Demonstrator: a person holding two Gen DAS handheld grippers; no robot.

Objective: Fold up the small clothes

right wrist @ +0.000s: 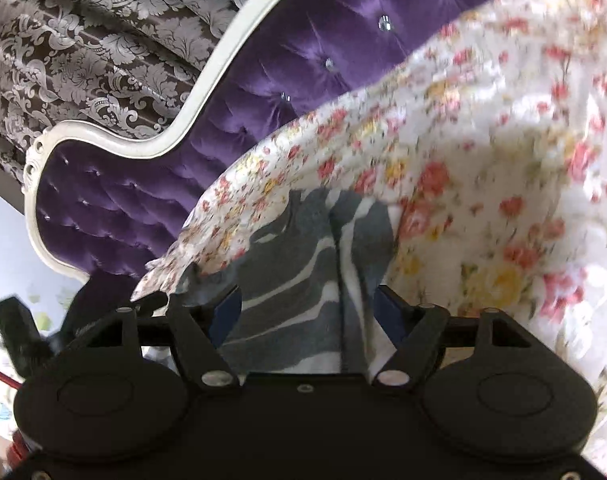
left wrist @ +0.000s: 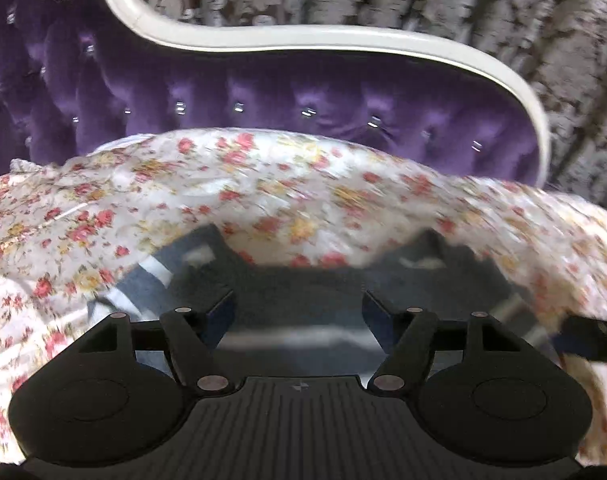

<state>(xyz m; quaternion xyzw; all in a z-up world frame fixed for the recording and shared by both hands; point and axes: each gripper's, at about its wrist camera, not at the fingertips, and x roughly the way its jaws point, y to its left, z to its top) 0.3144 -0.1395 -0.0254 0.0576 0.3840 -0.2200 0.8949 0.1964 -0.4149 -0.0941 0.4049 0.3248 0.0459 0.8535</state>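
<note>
Nearest us, the left gripper and the right gripper both stand with jaws spread wide, pinching nothing. A grey garment with white stripes lies between each pair of fingers, loose on a bed covered by a floral sheet; motion blur hides its exact outline. We judge we are between folds: to do this step well, we should find a clean hem or corner, close on a single layer, and keep the floral sheet out of the grip. In the right view a flap of the sheet overhangs the garment's left edge. Beyond, the purple tufted headboard with its white frame limits forward room, and patterned curtains hang behind.
</note>
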